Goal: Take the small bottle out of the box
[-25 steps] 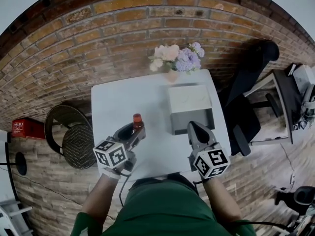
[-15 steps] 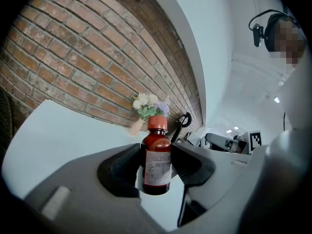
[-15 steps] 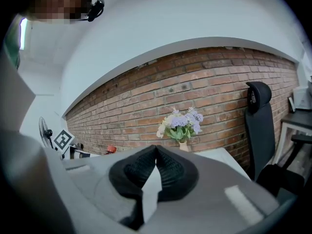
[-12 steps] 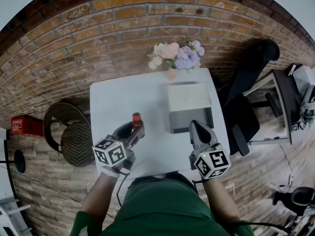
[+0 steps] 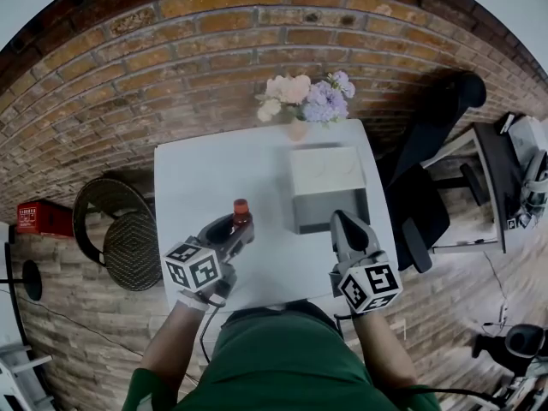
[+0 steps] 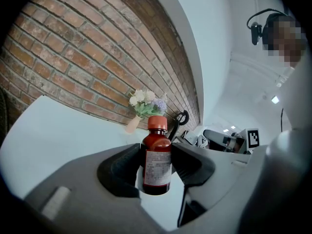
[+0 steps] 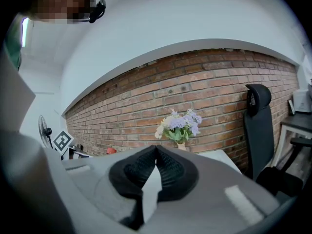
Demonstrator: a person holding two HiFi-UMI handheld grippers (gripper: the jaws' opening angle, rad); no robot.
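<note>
Little has moved: left tool clamps the small bottle upright, right tool tips meet, seemingly empty.

Green top, grey hand-held grippers bearing black-and-white marker cubes.

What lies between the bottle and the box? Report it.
Only bare table between the bottle and the box, shown in the head view.
</note>
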